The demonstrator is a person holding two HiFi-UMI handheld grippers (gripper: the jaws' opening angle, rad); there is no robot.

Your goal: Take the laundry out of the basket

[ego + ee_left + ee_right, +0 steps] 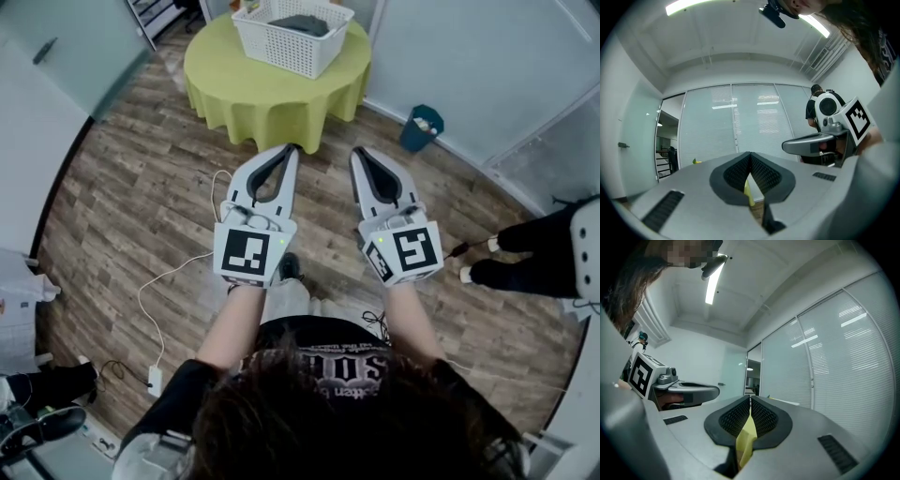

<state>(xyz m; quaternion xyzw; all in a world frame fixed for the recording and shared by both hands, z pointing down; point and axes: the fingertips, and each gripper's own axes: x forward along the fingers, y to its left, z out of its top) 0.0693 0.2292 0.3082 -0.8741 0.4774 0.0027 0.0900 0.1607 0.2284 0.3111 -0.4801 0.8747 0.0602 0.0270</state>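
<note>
A white laundry basket stands on a round table under a yellow-green cloth, far ahead in the head view. Dark grey laundry lies inside it. I hold both grippers side by side, well short of the table, pointing toward it. My left gripper is shut with nothing in it, its jaws meeting at the tip. My right gripper is shut and empty as well. Only a sliver of the yellow cloth shows through the slit behind each pair of pads.
A teal waste bin sits by the glass wall right of the table. A person's legs in black stand at the right. A white cable and plug lie on the wooden floor at the left.
</note>
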